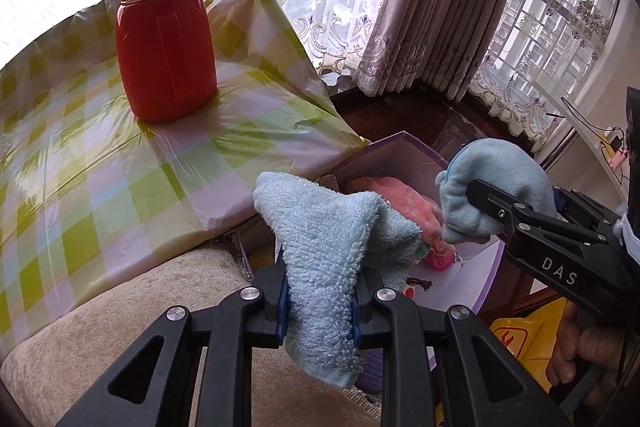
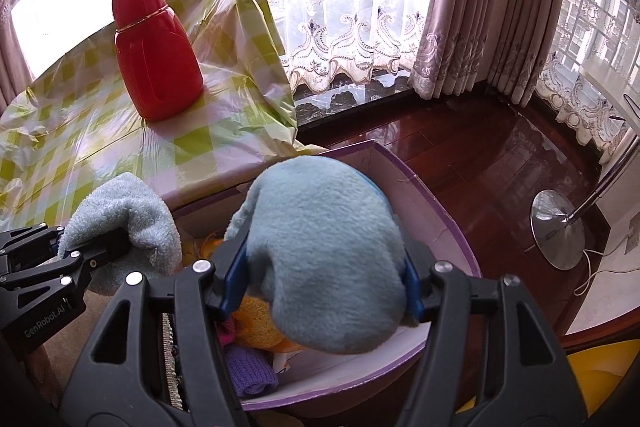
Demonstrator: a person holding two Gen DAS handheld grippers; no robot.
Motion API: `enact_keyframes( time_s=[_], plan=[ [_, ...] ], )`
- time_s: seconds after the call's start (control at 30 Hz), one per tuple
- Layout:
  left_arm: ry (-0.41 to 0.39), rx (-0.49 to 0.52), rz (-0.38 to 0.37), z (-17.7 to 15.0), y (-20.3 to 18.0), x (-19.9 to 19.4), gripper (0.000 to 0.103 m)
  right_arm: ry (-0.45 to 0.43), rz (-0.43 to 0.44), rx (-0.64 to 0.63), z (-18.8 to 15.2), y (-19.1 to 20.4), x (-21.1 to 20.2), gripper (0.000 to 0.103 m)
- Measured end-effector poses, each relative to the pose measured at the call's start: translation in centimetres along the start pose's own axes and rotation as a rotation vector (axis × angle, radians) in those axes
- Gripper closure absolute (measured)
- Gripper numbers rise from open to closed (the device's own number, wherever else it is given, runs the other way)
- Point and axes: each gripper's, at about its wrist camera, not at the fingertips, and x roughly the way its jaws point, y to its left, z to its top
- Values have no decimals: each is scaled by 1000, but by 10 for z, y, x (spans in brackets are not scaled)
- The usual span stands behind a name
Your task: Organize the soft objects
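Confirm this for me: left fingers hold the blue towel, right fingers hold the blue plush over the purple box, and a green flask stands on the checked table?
Not quite: the flask is red, as both wrist views show. The towel, plush, purple box and table are as you say.

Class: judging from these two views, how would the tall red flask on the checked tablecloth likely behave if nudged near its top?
The red flask looks rigid, tall and narrow-based, so it would probably tip rather than slide. The glossy tablecloth might let it skid slightly first.
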Motion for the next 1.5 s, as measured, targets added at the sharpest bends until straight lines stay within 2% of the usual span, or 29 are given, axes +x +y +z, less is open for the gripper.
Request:
enact_keyframes(
  time_s=[0.2, 0.3, 0.37, 0.43, 0.5, 0.6, 0.67, 0.8, 0.97, 1.07, 1.27, 1.5],
  plan=[
    [-4, 24, -5, 6, -12, 6, 78, 0, -20, 7, 2, -6, 1, 34],
    [16, 21, -23, 7, -15, 11, 63, 6, -25, 9, 3, -9, 2, 34],
    [32, 4, -23, 5, -12, 13, 39, 10, -24, 7, 3, -9, 1, 30],
    [47, -20, -18, 1, -6, 12, 36, 14, -24, 1, 2, -8, 0, 19],
    [60, -43, 2, -3, 0, 9, 35, 19, -25, -6, 1, -4, -1, 18],
    [79, -71, 70, -13, 8, 5, 27, 36, -8, -19, -4, 1, -1, 18],
    [108, -94, 81, -23, 14, 3, 21, 46, 0, -29, -9, 5, -3, 18],
    [121, -121, 66, -37, 20, -5, 21, 66, -1, -47, -17, 10, -4, 18],
    [115, -105, 61, -46, 14, -10, 12, 85, -6, -66, -25, 13, -11, 18],
    [102, -106, 24, -48, 15, -10, 6, 94, -16, -79, -29, 16, -15, 18],
    [81, -131, -33, -48, 20, -12, 0, 120, -18, -77, -34, 23, -10, 18],
    [89, -107, -21, -48, 16, -8, 0, 144, -26, -77, -37, 28, -3, 18]
  ],
)
